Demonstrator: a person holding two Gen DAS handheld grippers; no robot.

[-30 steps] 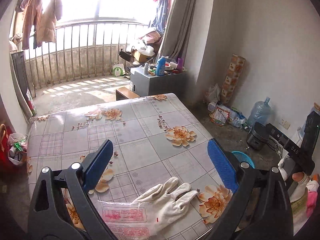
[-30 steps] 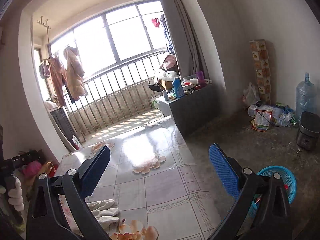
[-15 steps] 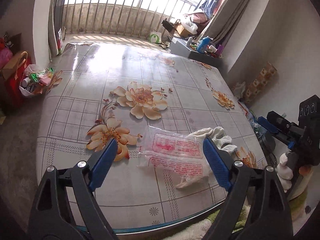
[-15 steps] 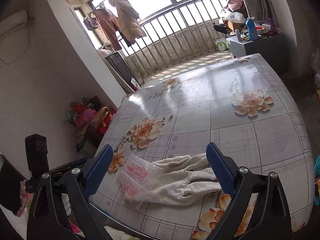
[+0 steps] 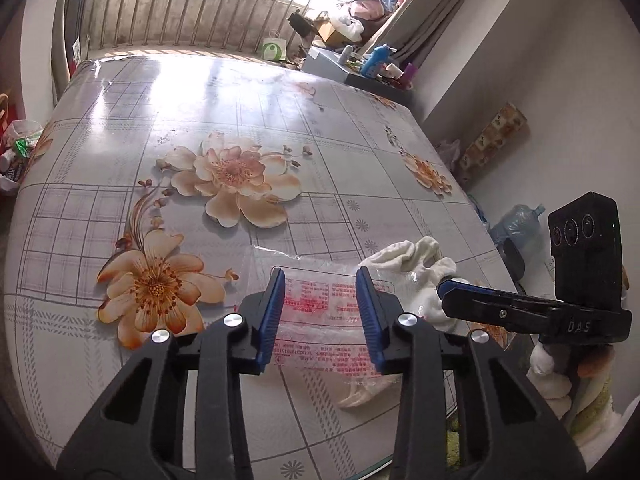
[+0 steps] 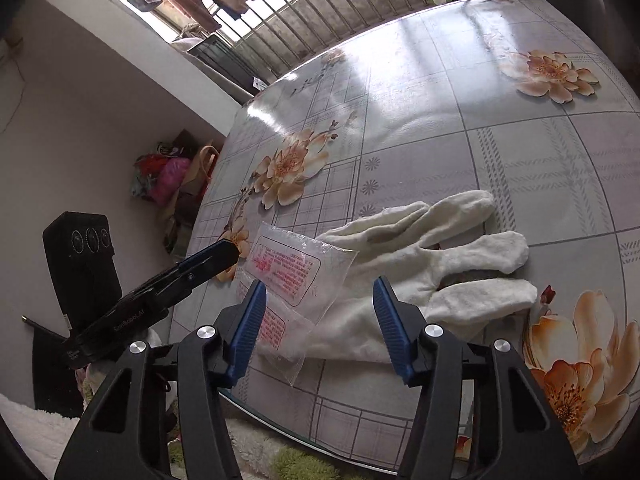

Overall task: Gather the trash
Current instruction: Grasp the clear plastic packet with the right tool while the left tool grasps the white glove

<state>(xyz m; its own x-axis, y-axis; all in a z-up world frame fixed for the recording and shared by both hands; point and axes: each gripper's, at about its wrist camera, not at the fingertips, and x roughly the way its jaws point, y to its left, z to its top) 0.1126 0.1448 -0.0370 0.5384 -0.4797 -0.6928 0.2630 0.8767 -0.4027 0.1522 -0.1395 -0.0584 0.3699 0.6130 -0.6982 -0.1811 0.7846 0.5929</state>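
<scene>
Trash on table (image 5: 120,128): clear plastic wrapper (image 5: 320,300) with red print, lying at the near edge, overlapping a white cotton glove (image 6: 420,264) (fingers spread flat, pointing away from the edge). Left gripper (image 5: 320,310) angled down over the wrapper, jaws closing, wrapper sits between the blue pads (image 5: 272,312) but no squeeze visible. Right gripper (image 6: 320,324) angled down over the glove cuff and wrapper corner, jaws closing too, both between its pads, nothing gripped. Floral tablecloth, glossy. Balcony railing (image 5: 180,12) behind.
</scene>
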